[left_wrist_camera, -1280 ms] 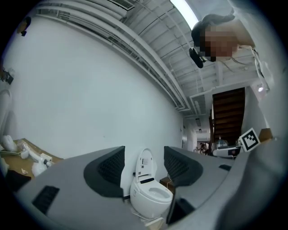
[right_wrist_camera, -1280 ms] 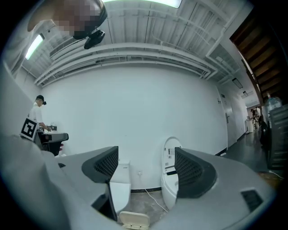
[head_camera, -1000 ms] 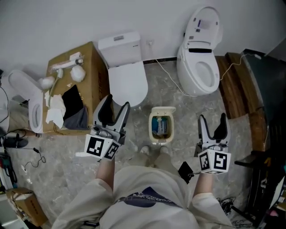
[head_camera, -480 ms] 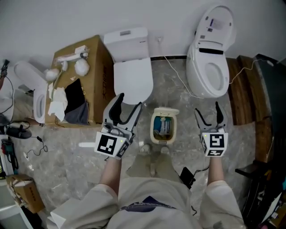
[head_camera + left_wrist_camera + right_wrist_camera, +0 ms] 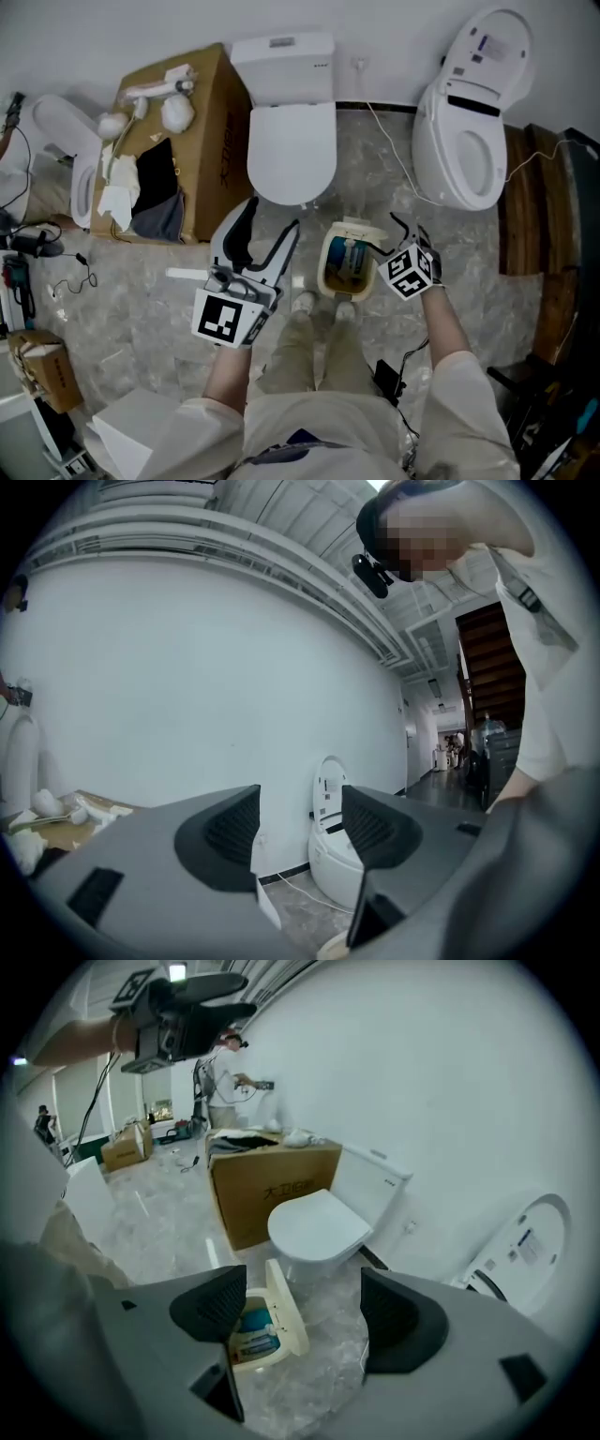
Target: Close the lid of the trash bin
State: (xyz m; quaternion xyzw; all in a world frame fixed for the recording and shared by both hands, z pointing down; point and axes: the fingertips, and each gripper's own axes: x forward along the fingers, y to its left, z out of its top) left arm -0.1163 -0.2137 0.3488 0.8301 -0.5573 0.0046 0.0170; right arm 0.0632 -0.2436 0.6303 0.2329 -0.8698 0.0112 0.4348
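Note:
A small cream trash bin (image 5: 330, 272) stands on the marble floor just in front of the person's feet, with blue and white waste inside. Its lid (image 5: 354, 228) is tipped up at the far side; in the right gripper view the bin (image 5: 251, 1333) sits low between the jaws and the lid (image 5: 286, 1309) stands upright. My right gripper (image 5: 392, 236) hovers at the bin's right rim, open and holding nothing (image 5: 302, 1314). My left gripper (image 5: 266, 231) is left of the bin, open and empty, and its own view (image 5: 300, 827) faces the wall.
Behind the bin is a white toilet (image 5: 291, 150) with its seat cover down. Left of that toilet is a cardboard box (image 5: 187, 178) with rags on top. An open-lid toilet (image 5: 469, 141) and wooden planks (image 5: 520, 216) are at the right, with a white cable (image 5: 389, 150) on the floor.
My right gripper has swung left and forward, from well right of the bin to its right rim. The left gripper has held about the same place. The lid still stands open.

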